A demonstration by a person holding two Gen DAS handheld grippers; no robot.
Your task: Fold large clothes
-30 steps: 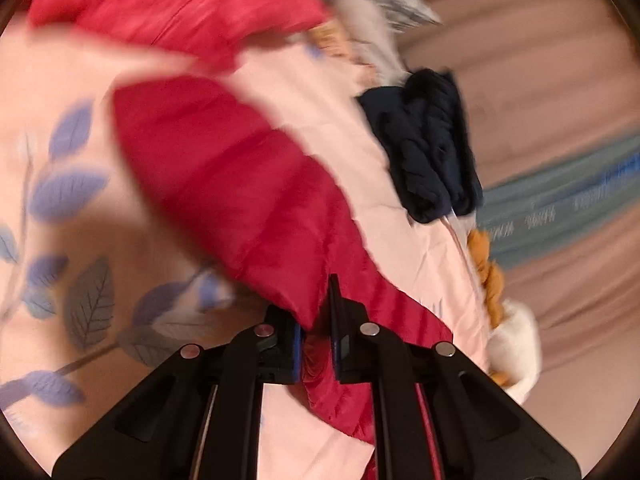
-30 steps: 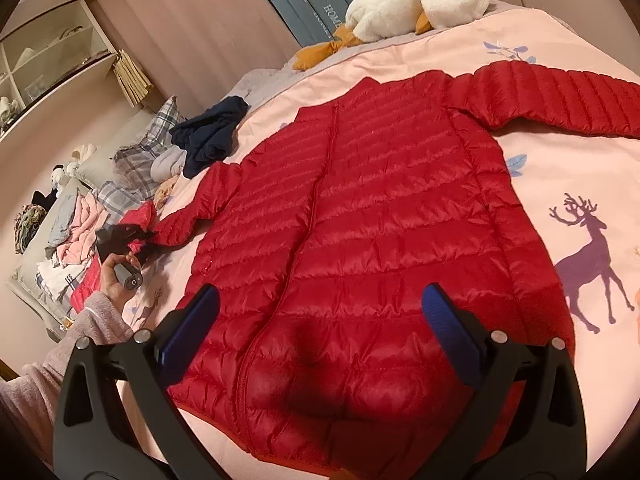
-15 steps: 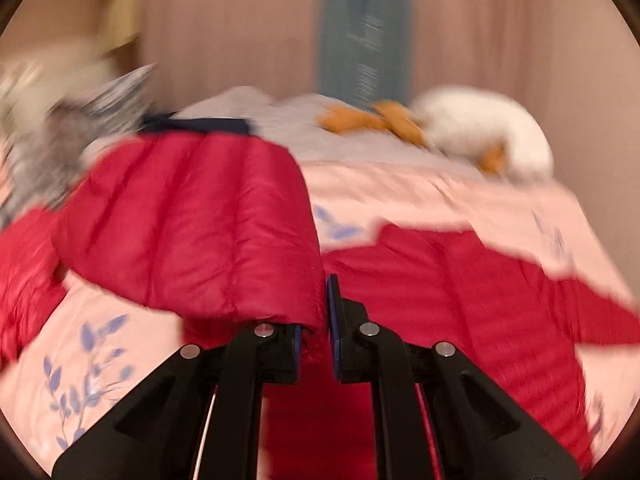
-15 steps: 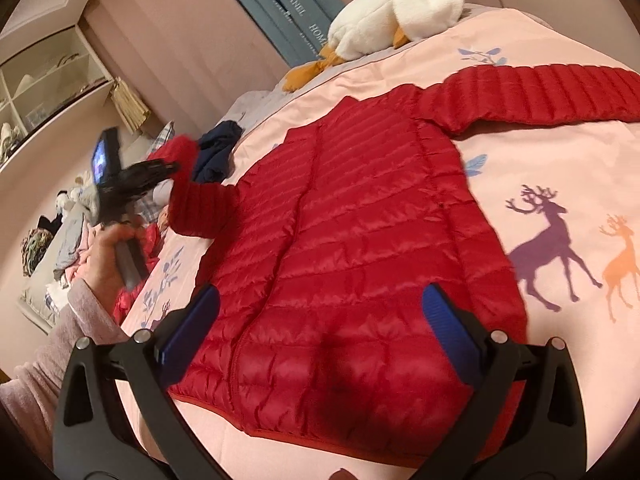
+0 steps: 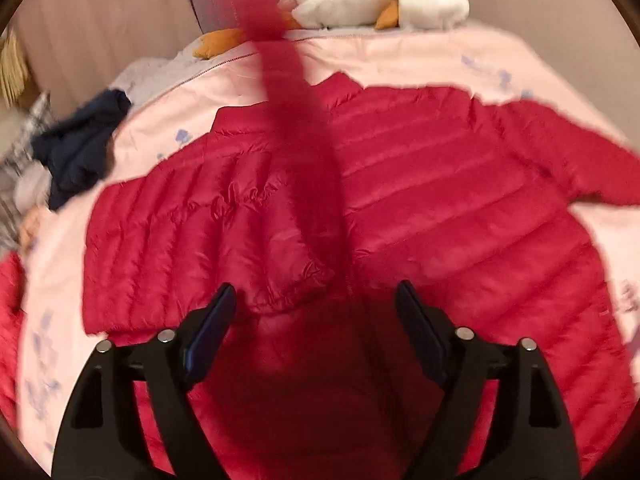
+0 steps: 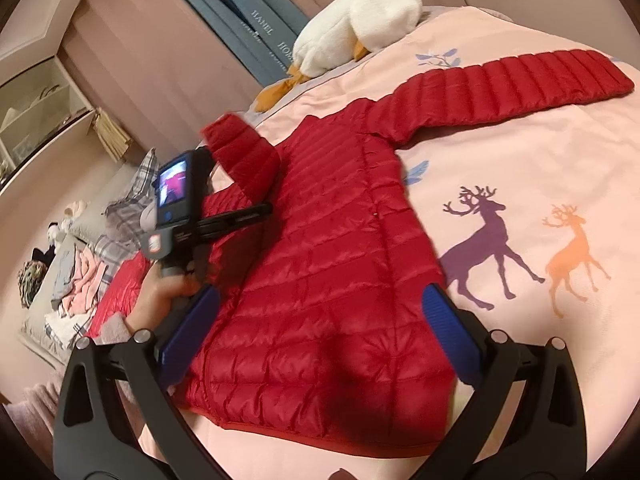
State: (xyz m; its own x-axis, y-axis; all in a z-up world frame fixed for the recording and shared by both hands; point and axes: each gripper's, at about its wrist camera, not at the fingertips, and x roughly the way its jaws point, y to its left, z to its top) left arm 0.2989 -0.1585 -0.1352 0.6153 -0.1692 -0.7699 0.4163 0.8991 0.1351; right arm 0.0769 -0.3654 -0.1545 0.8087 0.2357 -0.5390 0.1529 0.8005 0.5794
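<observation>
Now the left hand-held gripper [image 5: 316, 304] stands wide, with nothing between its blue pads; half a second ago it was clamped on the cuff of the red jacket's sleeve and carrying it inward. The release has happened. The sleeve [image 5: 248, 240] is draped across the chest of the red down jacket [image 5: 460, 216], its cuff [image 5: 296, 284] just ahead of the open jaws and near the centre zip. A blurred red streak runs up the middle of the left wrist view; I cannot tell what it is, possibly motion smear.

From the right wrist view the left hand-held gripper [image 6: 256, 210] hovers over the jacket's near shoulder, and the folded sleeve [image 6: 244, 152] appears partly raised there, so whether it has fully settled is unclear. The right hand-held gripper [image 6: 320, 320] is also spread wide and empty, held above the hem, as it was in both earlier frames.

The jacket [image 6: 332, 248] lies flat, front up, in the middle of the bed [image 6: 520, 168], hem toward the near edge. Its other sleeve [image 6: 512, 84] is stretched out toward the bed's far right side, not yet folded. A white plush goose [image 6: 356, 16] sits at the head of the bed.

Judgement: first sleeve fold is done or nearly so; the outstretched sleeve looks like the next job, probably for the right hand-held gripper.
</observation>
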